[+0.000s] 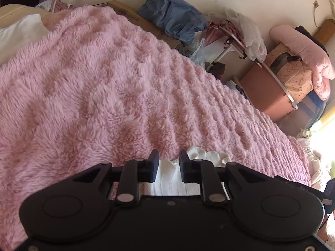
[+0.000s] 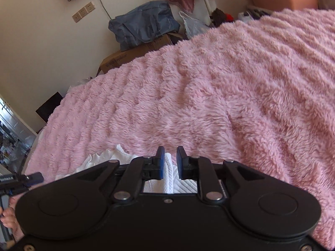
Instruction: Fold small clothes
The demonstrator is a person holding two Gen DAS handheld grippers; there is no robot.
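A small white garment with a ruffled edge lies on the pink fluffy blanket, mostly hidden under my grippers. In the left wrist view my left gripper is open, its fingers a small gap apart, with white cloth showing between and below them. In the right wrist view the white garment shows ribbed fabric and a frilled edge to the left. My right gripper is open with a narrow gap, over a fold of the cloth. I cannot tell if either pinches it.
The pink blanket covers the bed. Beyond the bed edge stand a cardboard box, a blue bag, plastic bags, a pink box and a pile of pink bedding. A white pillow lies at far left.
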